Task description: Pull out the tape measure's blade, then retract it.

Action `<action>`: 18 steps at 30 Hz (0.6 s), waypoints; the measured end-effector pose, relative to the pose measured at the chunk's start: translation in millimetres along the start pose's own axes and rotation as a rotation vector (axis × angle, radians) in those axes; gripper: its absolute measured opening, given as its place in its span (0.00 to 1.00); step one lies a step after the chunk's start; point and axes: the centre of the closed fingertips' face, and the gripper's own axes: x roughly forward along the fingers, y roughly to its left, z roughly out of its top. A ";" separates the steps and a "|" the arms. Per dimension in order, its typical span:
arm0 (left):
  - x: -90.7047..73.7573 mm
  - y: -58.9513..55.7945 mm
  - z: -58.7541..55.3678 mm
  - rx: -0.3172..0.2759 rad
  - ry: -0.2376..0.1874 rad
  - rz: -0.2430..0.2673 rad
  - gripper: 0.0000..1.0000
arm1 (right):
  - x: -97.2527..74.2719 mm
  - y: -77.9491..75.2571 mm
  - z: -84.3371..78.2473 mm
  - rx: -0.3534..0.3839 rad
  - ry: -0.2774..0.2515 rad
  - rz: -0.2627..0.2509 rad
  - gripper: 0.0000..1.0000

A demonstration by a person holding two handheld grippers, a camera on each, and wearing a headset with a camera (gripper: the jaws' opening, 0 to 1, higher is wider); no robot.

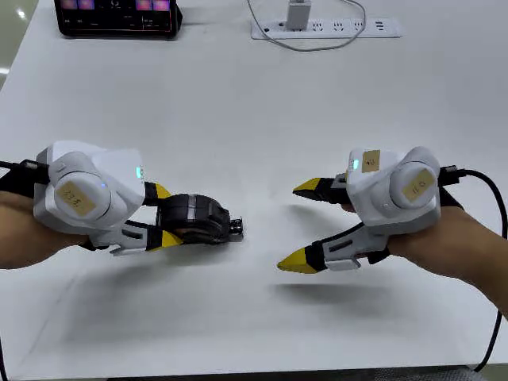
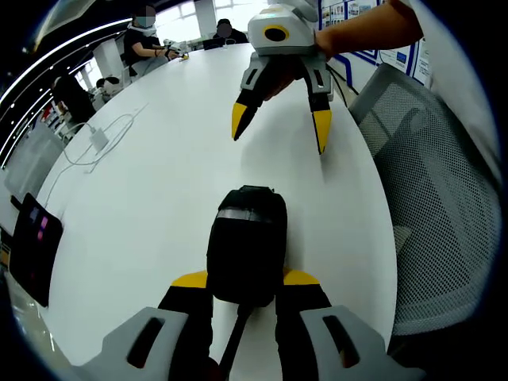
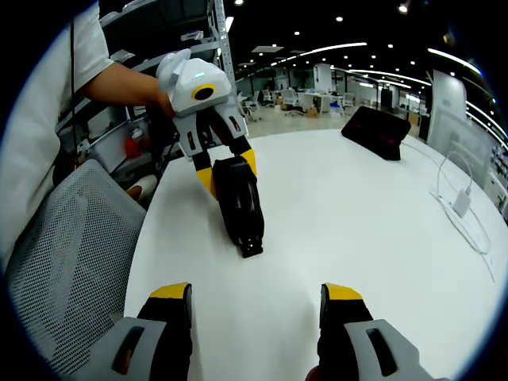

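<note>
Clamping black tape measure (image 1: 198, 216) on white desk (image 1: 254, 111) with left gripper (image 1: 165, 214), blade (image 1: 235, 228) apparently wound in; holding right gripper (image 1: 295, 226) opposite, apart from it, fingers (image 1: 305, 259) spread wide, empty

We see the white table (image 1: 238, 95) lit brightly and evenly from above. The head view is sharp across the frame and shows no hard glare. Soft, diffuse shadows (image 1: 333, 290) lie on the table on the near side of the right gripper (image 1: 292, 228) and the left gripper (image 1: 167, 214). The black tape measure (image 1: 194, 218) reads dark, with little surface detail. In the right gripper view we see ceiling lights (image 3: 349, 48) as small bright points and streaks against a dim hall. In the left gripper view the far windows (image 2: 178, 20) are blown out to white. Both gripper views bend strongly at the edges, curving the table's rim, and their nearest jaws look slightly soft.
</note>
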 end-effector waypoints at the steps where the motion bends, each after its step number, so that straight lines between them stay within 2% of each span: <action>1: -0.1 0.0 0.1 0.001 0.000 0.000 0.24 | 1.2 -0.7 0.9 -0.002 -0.001 -0.002 0.63; 9: -0.5 0.5 0.3 -0.006 0.001 -0.003 0.24 | 12.8 -6.3 5.1 -0.020 -0.007 0.007 0.56; 18: -1.3 0.6 0.2 -0.012 0.001 -0.009 0.24 | 27.0 -3.4 9.0 -0.040 -0.013 0.038 0.49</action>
